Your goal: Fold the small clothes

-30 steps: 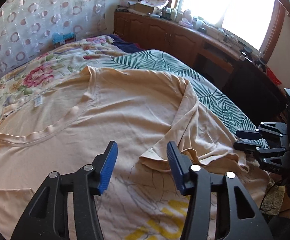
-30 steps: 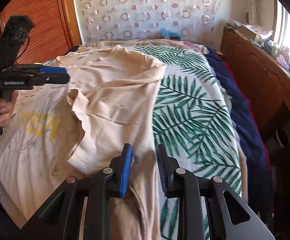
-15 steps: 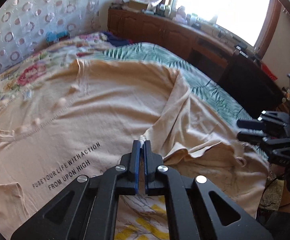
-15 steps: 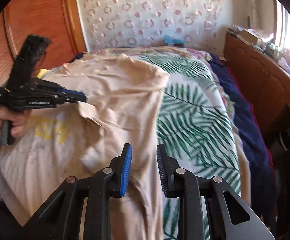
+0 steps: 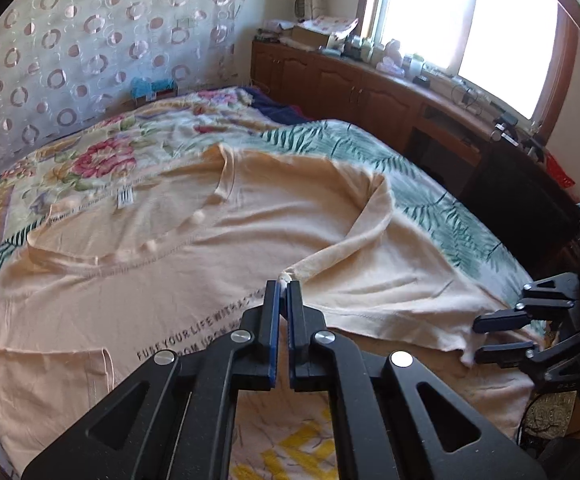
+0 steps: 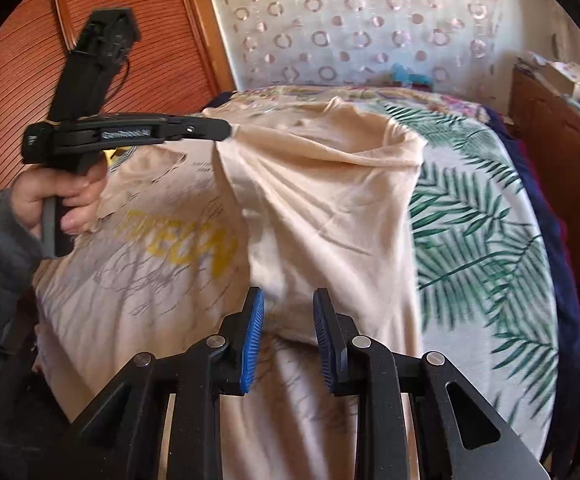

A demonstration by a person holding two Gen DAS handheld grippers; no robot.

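Observation:
A peach T-shirt (image 5: 249,216) lies spread on the bed, with black lettering and a yellow print near me. My left gripper (image 5: 283,284) is shut on a corner of the shirt's sleeve (image 5: 370,248) and holds it lifted, the cloth stretched taut. In the right wrist view the left gripper (image 6: 225,130) pulls that cloth up over the shirt (image 6: 330,200). My right gripper (image 6: 287,312) is open and empty, its jaws just above the shirt's near edge. It also shows in the left wrist view (image 5: 506,334) at the right, next to the hem.
The bed has a palm-leaf sheet (image 6: 482,232) and a floral cover (image 5: 101,160). A wooden cabinet (image 5: 370,92) with clutter runs under the window on the right. A dark blue blanket (image 6: 554,240) hangs along the bed's right side. A wooden headboard (image 6: 137,40) stands at the left.
My left gripper closed on the sleeve corner and lifted it up and away across the shirt. My right gripper stayed open near the shirt's edge.

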